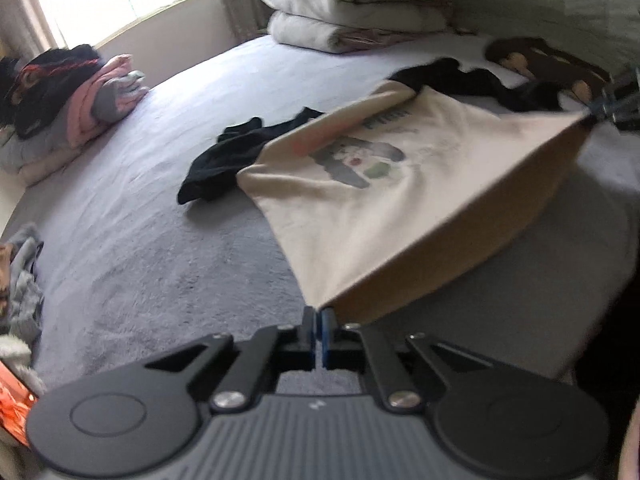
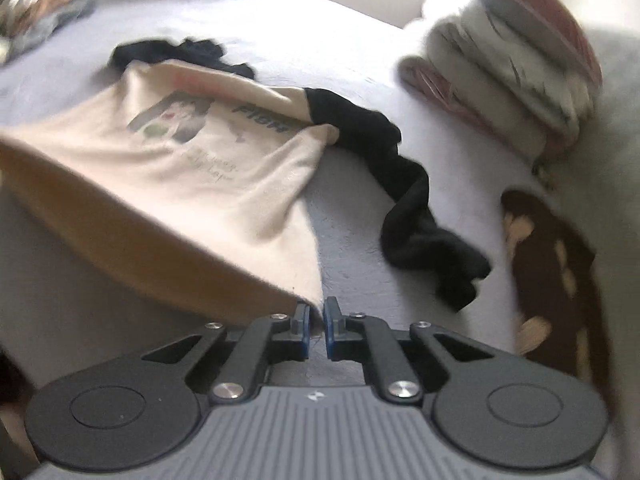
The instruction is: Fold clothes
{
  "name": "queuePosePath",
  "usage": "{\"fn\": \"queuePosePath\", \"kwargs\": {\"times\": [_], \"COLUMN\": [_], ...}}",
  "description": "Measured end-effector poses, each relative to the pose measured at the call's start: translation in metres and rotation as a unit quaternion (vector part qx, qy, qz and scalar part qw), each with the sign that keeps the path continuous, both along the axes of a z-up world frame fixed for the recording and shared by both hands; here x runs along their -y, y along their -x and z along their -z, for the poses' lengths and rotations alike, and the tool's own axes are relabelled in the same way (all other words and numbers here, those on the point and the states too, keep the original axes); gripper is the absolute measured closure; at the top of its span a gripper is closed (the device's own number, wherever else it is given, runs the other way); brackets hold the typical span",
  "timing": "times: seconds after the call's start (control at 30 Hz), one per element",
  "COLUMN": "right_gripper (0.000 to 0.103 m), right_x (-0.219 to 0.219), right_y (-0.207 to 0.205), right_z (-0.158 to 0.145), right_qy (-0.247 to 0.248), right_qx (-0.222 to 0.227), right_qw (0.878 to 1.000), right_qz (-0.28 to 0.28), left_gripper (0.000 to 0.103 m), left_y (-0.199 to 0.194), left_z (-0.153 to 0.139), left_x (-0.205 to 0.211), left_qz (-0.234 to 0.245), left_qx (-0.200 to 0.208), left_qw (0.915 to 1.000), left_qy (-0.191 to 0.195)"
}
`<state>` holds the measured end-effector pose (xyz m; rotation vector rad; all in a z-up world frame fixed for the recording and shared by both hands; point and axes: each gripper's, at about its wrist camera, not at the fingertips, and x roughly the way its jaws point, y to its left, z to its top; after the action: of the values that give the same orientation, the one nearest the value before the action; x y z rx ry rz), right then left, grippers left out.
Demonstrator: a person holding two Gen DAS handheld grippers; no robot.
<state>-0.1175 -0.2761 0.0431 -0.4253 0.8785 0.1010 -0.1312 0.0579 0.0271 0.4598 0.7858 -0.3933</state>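
Blurred print [image 2: 172, 118] on the cream shirt [image 2: 192, 168]

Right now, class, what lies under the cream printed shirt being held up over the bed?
Black sleeves stick out from beneath the cream shirt on both sides, resting on the grey bedcover. How they join, and whatever else lies under its middle, is covered.

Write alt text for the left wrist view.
The left gripper, jaws shut, pinches one hem corner of a cream printed T-shirt; the right gripper holds the other, lifting it over a grey bed. Black sleeves trail behind.
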Motion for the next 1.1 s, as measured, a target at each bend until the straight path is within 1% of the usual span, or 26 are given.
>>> {"fn": "queuePosePath", "kwargs": {"times": [0.07, 0.17, 0.27, 0.47, 0.67, 0.77, 0.87, 0.93, 1.0, 1.03, 1.07, 1.1], "right_gripper": [0.095, 0.095, 0.096, 0.096, 0.096, 0.096, 0.096, 0.095, 0.095, 0.092, 0.089, 0.082], "right_x": [-0.006, -0.015, -0.018, -0.020, -0.024, -0.022, -0.017, -0.015, -0.013, -0.012, -0.011, -0.010], "right_y": [0.010, 0.020, 0.024, 0.027, 0.019, 0.012, 0.007, 0.005, 0.004, 0.004, 0.004, 0.003], "right_z": [-0.003, 0.001, 0.010, 0.016, 0.042, 0.056, 0.064, 0.061, 0.054, 0.051, 0.047, 0.044], "right_qy": [0.041, 0.079, 0.109, 0.125, 0.129, 0.124, 0.112, 0.103, 0.093, 0.088, 0.083, 0.078], "right_qx": [-0.006, -0.021, -0.034, -0.053, -0.096, -0.117, -0.127, -0.128, -0.126, -0.125, -0.124, -0.123], "right_qw": [0.999, 0.994, 0.990, 0.986, 0.982, 0.980, 0.981, 0.982, 0.984, 0.985, 0.985, 0.986], "right_qz": [-0.031, -0.066, -0.080, -0.095, -0.102, -0.101, -0.094, -0.090, -0.087, -0.086, -0.084, -0.083], "left_gripper": [0.101, 0.101, 0.101, 0.101, 0.101, 0.101, 0.099, 0.095, 0.084, 0.069, 0.057, 0.053], "left_y": [0.006, 0.013, 0.017, 0.025, 0.007, 0.001, -0.003, -0.006, -0.009, -0.011, -0.013, -0.015], "left_z": [0.001, 0.007, 0.013, 0.015, 0.043, 0.052, 0.051, 0.049, 0.045, 0.043, 0.040, 0.037], "left_x": [0.003, 0.008, 0.011, 0.012, 0.012, 0.011, 0.008, 0.005, 0.001, -0.002, -0.004, -0.007], "left_qz": [0.019, 0.041, 0.053, 0.070, 0.064, 0.061, 0.057, 0.057, 0.058, 0.057, 0.058, 0.059], "left_qx": [-0.005, -0.016, -0.025, -0.037, -0.101, -0.116, -0.127, -0.138, -0.152, -0.161, -0.165, -0.169], "left_qw": [0.9997, 0.9982, 0.9965, 0.9944, 0.9903, 0.9891, 0.9888, 0.9881, 0.9865, 0.9852, 0.9845, 0.9835], "left_qy": [-0.016, -0.042, -0.059, -0.070, -0.071, -0.067, -0.052, -0.038, -0.017, -0.005, 0.010, 0.024]}}
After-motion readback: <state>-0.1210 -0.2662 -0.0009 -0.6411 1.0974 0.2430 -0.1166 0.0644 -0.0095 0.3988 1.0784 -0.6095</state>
